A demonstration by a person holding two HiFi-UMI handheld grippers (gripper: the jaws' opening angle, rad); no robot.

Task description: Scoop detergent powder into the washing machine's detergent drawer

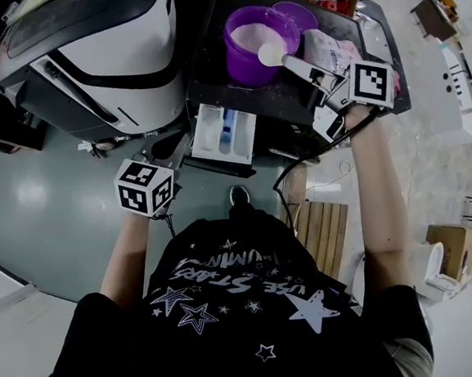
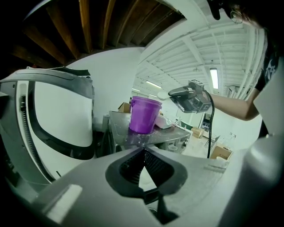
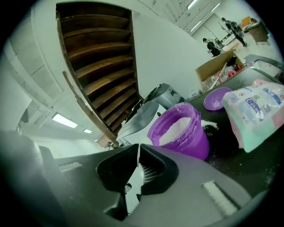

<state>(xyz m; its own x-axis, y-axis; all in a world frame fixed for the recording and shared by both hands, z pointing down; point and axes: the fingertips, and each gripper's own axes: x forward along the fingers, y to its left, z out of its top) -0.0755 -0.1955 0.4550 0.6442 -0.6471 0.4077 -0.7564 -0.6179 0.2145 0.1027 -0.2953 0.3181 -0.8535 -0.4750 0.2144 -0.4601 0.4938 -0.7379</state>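
Note:
A purple tub (image 1: 249, 35) of white detergent powder stands on a dark worktop (image 1: 290, 105). My right gripper (image 1: 293, 62) is shut on the handle of a white scoop (image 1: 272, 53), whose bowl hangs over the tub's near rim. In the right gripper view the jaws pinch a thin white strip, with the tub (image 3: 179, 131) just ahead. The washing machine's detergent drawer (image 1: 225, 133) is pulled open below the worktop. My left gripper (image 2: 144, 151) is shut and holds nothing. It hangs low, left of the drawer, under its marker cube (image 1: 144, 186).
The white washing machine (image 1: 92, 48) fills the upper left. A detergent bag (image 3: 255, 113) and a purple lid (image 3: 215, 99) lie on the worktop beyond the tub. Spilled powder dusts the top. A wooden slatted piece (image 1: 321, 225) and a cable lie by my right side.

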